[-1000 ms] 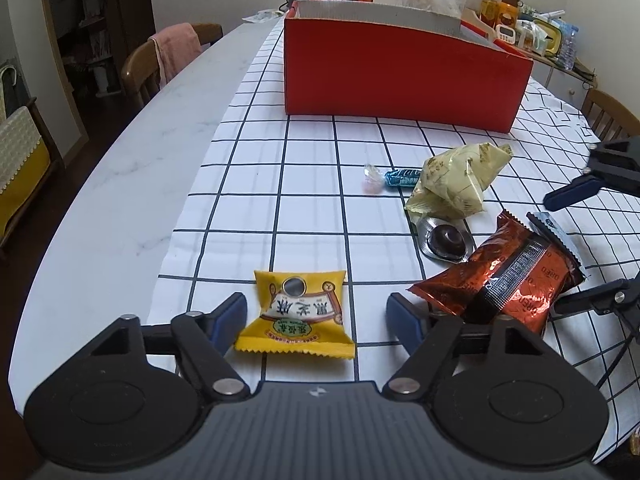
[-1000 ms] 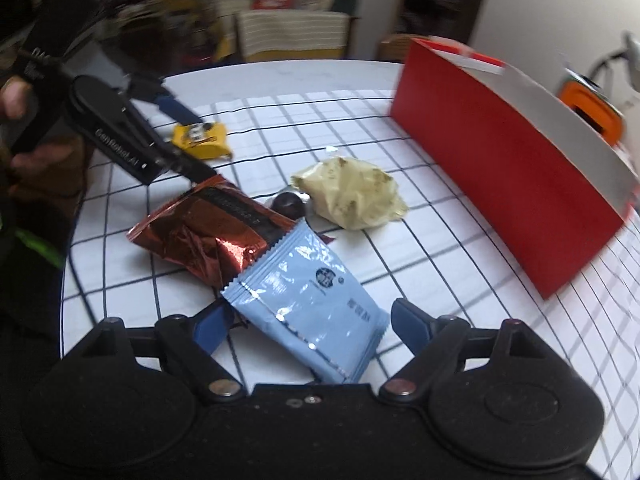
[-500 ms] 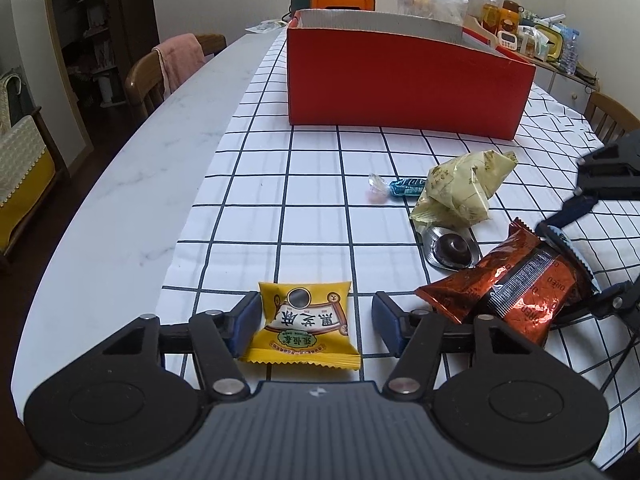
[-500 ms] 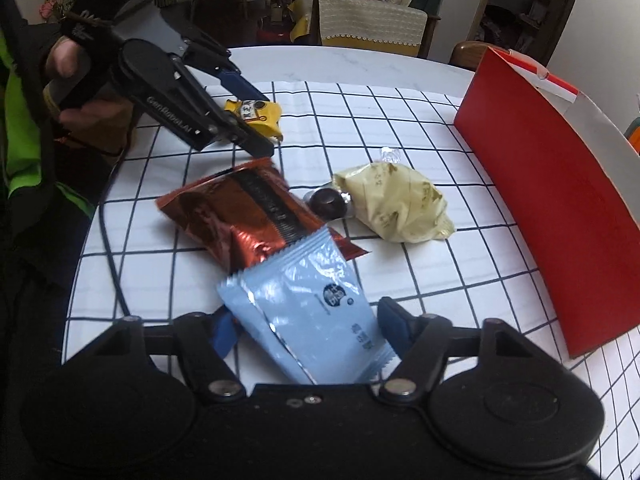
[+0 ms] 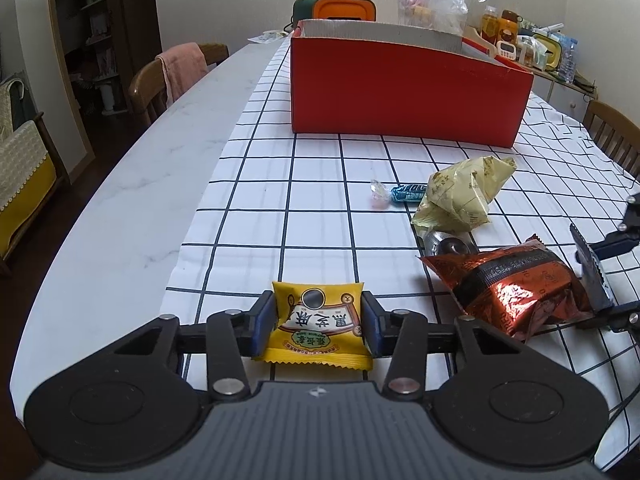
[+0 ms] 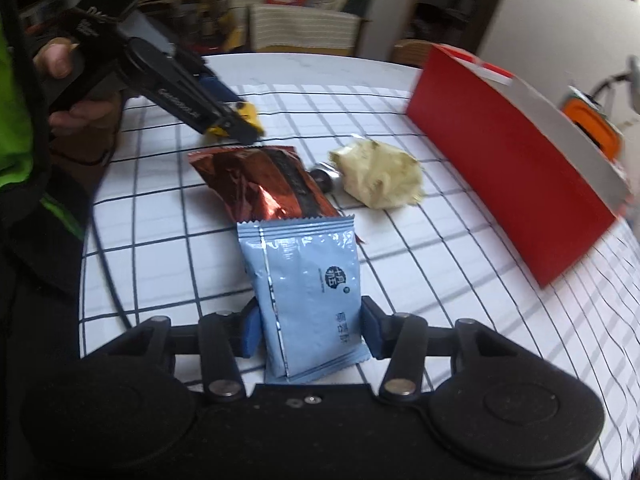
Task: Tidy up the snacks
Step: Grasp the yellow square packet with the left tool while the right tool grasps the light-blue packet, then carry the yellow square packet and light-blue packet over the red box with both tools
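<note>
My left gripper (image 5: 318,326) is shut on a yellow snack packet (image 5: 318,326) at the near edge of the checked cloth. My right gripper (image 6: 308,330) is shut on a light blue packet (image 6: 306,300), which stands lifted and tilted above the cloth. In the right wrist view the left gripper (image 6: 240,124) shows with the yellow packet (image 6: 248,114) in it. A copper foil bag (image 5: 516,288) lies between the two grippers. A pale yellow wrapped snack (image 5: 460,200), a dark round candy (image 5: 450,246) and a small blue candy (image 5: 404,194) lie behind it. The red box (image 5: 404,88) stands further back.
Behind the red box stand an orange and green case (image 5: 334,10), a plastic bag (image 5: 432,4) and bottles. A chair with a pink towel (image 5: 180,68) stands at the table's left side. The bare marble table edge (image 5: 120,232) runs along the left.
Both grippers have closed: the left one on the yellow packet, the right one on the blue packet. The blue packet has been lifted off the copper bag.
</note>
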{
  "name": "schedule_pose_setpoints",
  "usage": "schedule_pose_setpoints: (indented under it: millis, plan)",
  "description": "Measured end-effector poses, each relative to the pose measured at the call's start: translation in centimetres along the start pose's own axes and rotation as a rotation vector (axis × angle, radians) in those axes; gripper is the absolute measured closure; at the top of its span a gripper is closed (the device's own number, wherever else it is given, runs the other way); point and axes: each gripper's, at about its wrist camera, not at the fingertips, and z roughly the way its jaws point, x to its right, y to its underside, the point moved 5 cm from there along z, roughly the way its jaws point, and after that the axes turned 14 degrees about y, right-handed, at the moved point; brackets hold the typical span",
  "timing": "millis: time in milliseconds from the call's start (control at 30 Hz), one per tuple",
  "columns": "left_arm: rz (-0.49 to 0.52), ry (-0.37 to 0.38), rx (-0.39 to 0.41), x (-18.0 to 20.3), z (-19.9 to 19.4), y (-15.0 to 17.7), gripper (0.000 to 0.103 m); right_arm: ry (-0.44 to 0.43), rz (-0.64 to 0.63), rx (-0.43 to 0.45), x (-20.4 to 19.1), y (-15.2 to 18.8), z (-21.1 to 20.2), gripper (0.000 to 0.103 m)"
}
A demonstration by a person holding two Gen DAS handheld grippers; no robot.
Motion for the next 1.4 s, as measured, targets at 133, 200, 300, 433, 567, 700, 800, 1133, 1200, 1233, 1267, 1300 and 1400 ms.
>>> schedule_pose_setpoints:
  millis: [133,200,300,433,567,700,800,1133,1200,1233,1267,1300,1400]
  plan:
    - [-0.009,0.008,0.015,-0.1,-0.1,0.1,0.060,0.100,0.084,-0.013,0.0,0.8,-0.7,0.056]
    - [-0.020,0.015,0.021,-0.3,-0.2,0.1,0.061,0.146,0.134,-0.018,0.3,1.2,-1.0,0.056]
    - [-0.036,0.024,0.031,-0.4,-0.4,0.1,0.061,0.211,0.203,-0.025,0.7,1.7,-1.4,0.056]
    - [-0.050,0.028,0.039,-0.6,-0.6,0.2,0.061,0.255,0.296,-0.023,1.3,2.2,-2.0,0.057]
    - [-0.067,0.029,0.040,-0.8,-0.8,0.2,0.061,0.284,0.359,-0.016,1.5,2.3,-2.3,0.057]
    - [-0.074,0.023,0.053,-0.9,-1.1,-0.1,0.061,0.320,0.388,0.008,1.9,1.9,-2.7,0.057]
    - [-0.068,0.020,0.064,-0.9,-1.3,-0.6,0.061,0.340,0.409,0.016,2.4,1.7,-2.7,0.057]
    - [0.000,0.006,0.144,0.3,-2.4,-4.8,0.061,0.400,0.449,0.068,4.5,0.2,-3.8,0.057]
    - [0.009,0.011,0.160,0.5,-2.6,-6.3,0.061,0.408,0.463,0.079,5.2,-0.3,-4.0,0.057]
    - [0.014,0.017,0.168,0.7,-2.7,-6.9,0.061,0.404,0.473,0.083,5.6,-0.5,-4.1,0.057]
    - [0.021,0.020,0.176,0.9,-2.9,-7.6,0.061,0.399,0.481,0.087,6.0,-0.8,-4.2,0.057]
    - [0.030,0.023,0.184,1.1,-3.0,-8.4,0.061,0.398,0.488,0.094,6.4,-1.1,-4.3,0.057]
    - [0.055,0.032,0.212,1.8,-3.4,-10.6,0.061,0.397,0.506,0.115,7.8,-2.0,-4.8,0.057]
